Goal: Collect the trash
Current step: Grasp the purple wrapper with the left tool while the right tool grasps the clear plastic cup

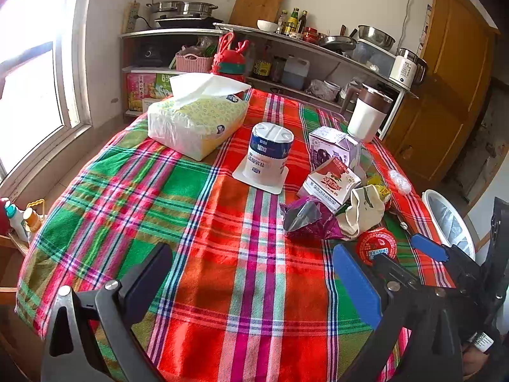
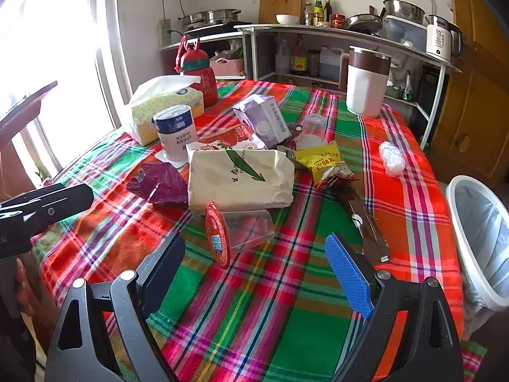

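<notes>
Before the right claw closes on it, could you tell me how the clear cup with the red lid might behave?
The clear cup lies on its side, so it may roll if nudged. Its thin see-through wall will probably flex under a squeeze. It looks nearly empty, so likely light. The right claw stands open just short of it.

Both tools share one build. The left gripper (image 1: pixel 254 283) has a matte black frame of angular arms with triangular cut-outs, joined by round silver screws; one finger wears a ribbed blue pad (image 1: pixel 361 286), the other a plain black one (image 1: pixel 148 281). The right gripper (image 2: pixel 254 273) has the same black frame, silver screws and ribbed blue pad (image 2: pixel 348 275), with white markings on the body as seen from the left wrist.
</notes>
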### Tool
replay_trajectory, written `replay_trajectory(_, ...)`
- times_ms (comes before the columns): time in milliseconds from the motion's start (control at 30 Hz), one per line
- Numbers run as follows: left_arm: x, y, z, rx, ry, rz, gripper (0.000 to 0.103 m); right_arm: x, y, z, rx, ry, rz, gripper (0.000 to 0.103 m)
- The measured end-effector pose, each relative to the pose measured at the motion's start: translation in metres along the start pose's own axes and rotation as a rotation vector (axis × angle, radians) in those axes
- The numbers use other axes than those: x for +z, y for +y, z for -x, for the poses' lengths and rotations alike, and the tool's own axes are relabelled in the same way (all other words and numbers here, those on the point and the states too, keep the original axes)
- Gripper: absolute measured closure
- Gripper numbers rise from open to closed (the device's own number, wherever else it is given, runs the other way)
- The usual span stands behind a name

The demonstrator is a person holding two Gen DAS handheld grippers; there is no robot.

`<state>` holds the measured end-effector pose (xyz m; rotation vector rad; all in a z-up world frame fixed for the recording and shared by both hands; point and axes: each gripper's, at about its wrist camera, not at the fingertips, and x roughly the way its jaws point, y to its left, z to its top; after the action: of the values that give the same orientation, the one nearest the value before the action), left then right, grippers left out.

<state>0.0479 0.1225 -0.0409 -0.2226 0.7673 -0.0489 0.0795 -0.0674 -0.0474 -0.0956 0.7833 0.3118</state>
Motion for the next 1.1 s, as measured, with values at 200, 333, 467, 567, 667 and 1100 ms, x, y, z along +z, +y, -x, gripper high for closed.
replay_trajectory(200,0.009,-0.006,-0.024,-0.065,0.072,-0.015,0.001,0.006,-0.006,-0.020,0.008,0.058,0.002,0.013)
replay_trajectory(333,0.018,-0.012,-0.031,-0.100,0.078,-0.006,0.001,0.010,-0.011,-0.027,0.052,0.082,-0.025,0.015)
replay_trajectory(467,0.023,-0.015,-0.042,-0.107,0.100,-0.013,0.001,0.013,-0.019,-0.029,0.095,0.081,-0.066,0.038)
replay_trajectory(567,0.026,-0.016,-0.047,-0.122,0.111,-0.002,0.003,0.011,-0.022,-0.030,0.121,0.081,-0.086,0.053)
replay_trajectory(667,0.026,-0.017,-0.054,-0.110,0.127,0.003,0.008,0.010,-0.021,-0.026,0.130,0.066,-0.084,0.060)
replay_trajectory(1100,0.022,-0.026,-0.068,-0.056,0.147,0.010,0.041,0.002,-0.027,0.001,0.135,-0.004,-0.092,0.060)
